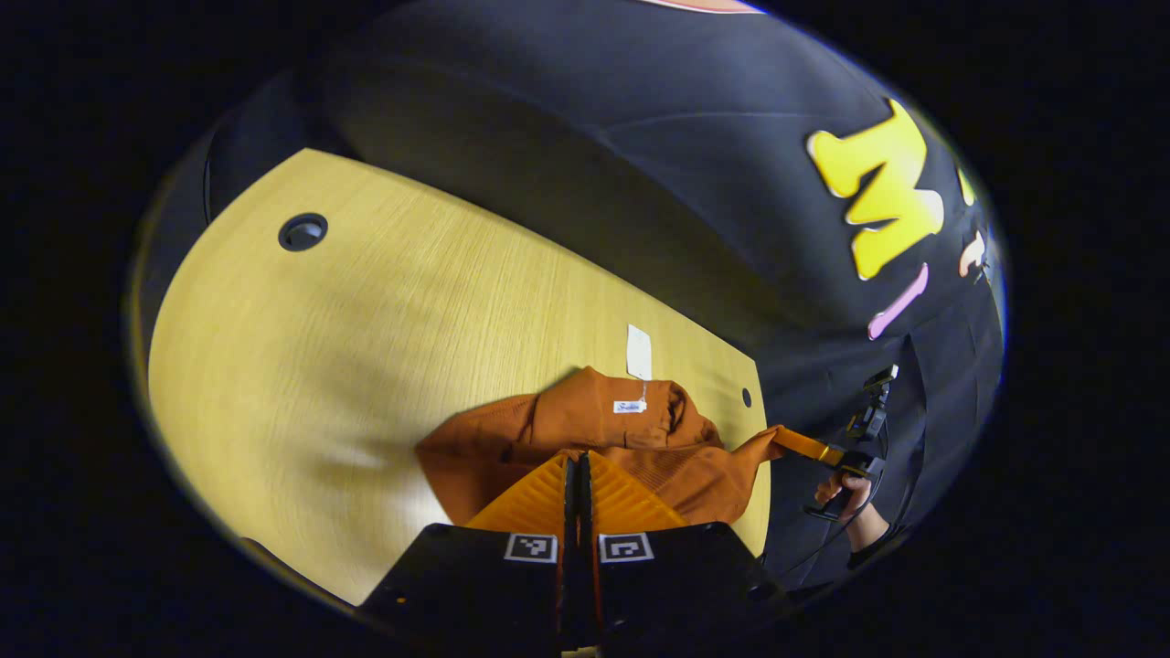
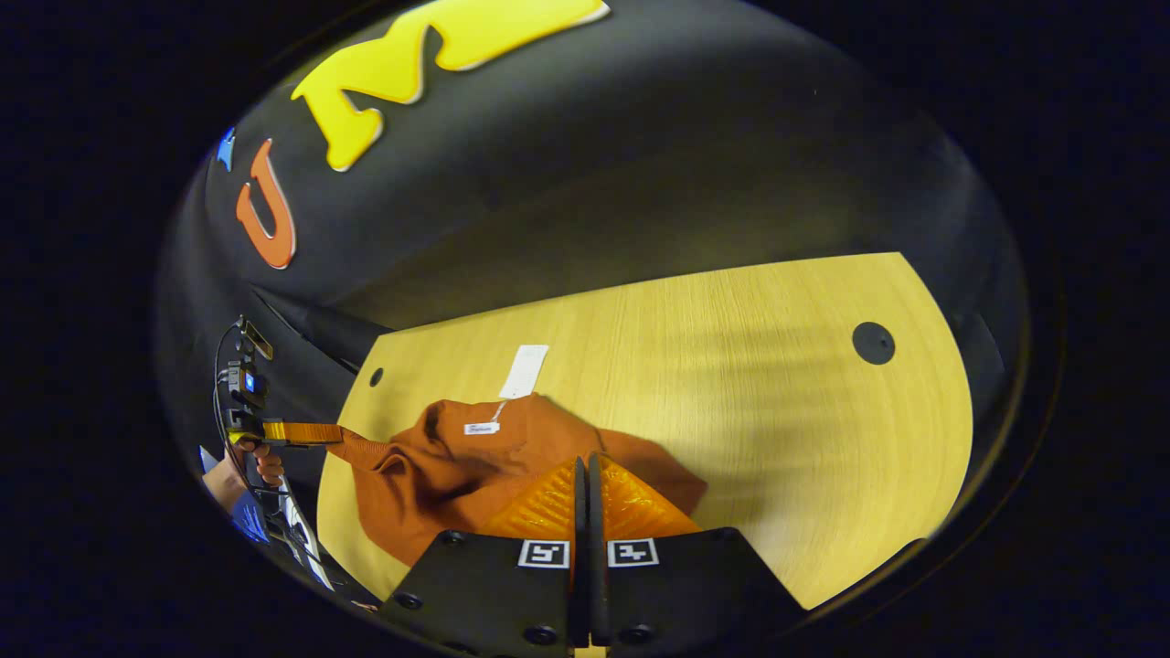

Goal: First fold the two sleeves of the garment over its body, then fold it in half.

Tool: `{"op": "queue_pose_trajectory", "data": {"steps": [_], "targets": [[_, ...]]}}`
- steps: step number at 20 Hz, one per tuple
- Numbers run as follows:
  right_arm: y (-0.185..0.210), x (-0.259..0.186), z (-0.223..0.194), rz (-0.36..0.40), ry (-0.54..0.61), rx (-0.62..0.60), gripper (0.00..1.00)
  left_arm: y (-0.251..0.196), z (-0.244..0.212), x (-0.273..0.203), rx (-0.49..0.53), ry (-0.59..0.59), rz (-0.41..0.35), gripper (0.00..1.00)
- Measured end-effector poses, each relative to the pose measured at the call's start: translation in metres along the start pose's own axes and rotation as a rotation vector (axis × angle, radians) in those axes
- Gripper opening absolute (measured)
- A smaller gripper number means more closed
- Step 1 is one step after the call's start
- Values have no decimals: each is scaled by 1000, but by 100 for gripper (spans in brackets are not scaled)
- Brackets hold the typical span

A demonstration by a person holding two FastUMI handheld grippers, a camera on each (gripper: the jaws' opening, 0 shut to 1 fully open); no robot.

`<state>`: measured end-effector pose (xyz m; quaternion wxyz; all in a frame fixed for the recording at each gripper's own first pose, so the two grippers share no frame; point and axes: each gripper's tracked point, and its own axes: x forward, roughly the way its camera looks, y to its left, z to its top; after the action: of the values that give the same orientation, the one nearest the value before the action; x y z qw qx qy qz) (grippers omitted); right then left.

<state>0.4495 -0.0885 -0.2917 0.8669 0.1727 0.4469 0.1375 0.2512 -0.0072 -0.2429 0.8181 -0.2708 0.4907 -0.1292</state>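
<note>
A rust-orange garment (image 1: 585,439) lies bunched on a pale wooden table (image 1: 366,320), its white tag (image 1: 639,351) resting on the bare wood just beyond the collar. The left gripper (image 1: 578,475) has its fingers pressed together on a fold of the cloth near the table's front edge, while the right gripper (image 2: 585,480) is likewise clamped on the fabric, each one seen from the other's view drawing a corner of the garment out past the table's side edge.
</note>
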Motion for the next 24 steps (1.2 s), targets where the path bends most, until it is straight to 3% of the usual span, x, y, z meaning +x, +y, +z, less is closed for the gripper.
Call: {"op": "queue_pose_trajectory", "data": {"steps": [5, 9, 12, 14, 18, 19, 21, 22, 23, 24], "targets": [[-15, 52, 22, 92, -8, 106, 1, 30, 29, 27, -66, -78, 8, 3], [-30, 66, 46, 143, -29, 303, 0, 49, 29, 25, -136, -86, 46, 3], [-49, 69, 58, 138, -80, 451, 0, 56, 38, 25, -220, -131, 27, 3], [-50, 76, 48, 119, -58, 462, 0, 59, 34, 30, -207, -125, 44, 3], [-48, 88, 68, 92, -102, 511, 7, 66, 27, 34, -225, -106, 93, 6], [-54, 82, 71, 82, -107, 509, 10, 65, 32, 33, -233, -126, 97, 14], [-48, 77, 75, 111, -126, 507, 14, 74, 43, 24, -198, -190, 141, 46], [-44, 74, 80, 119, -140, 511, 25, 81, 50, 19, -172, -222, 183, 62], [-44, 72, 85, 111, -156, 515, 33, 86, 54, 14, -150, -242, 219, 92], [-45, 67, 89, 100, -180, 517, 42, 86, 56, 4, -141, -257, 248, 96]]}}
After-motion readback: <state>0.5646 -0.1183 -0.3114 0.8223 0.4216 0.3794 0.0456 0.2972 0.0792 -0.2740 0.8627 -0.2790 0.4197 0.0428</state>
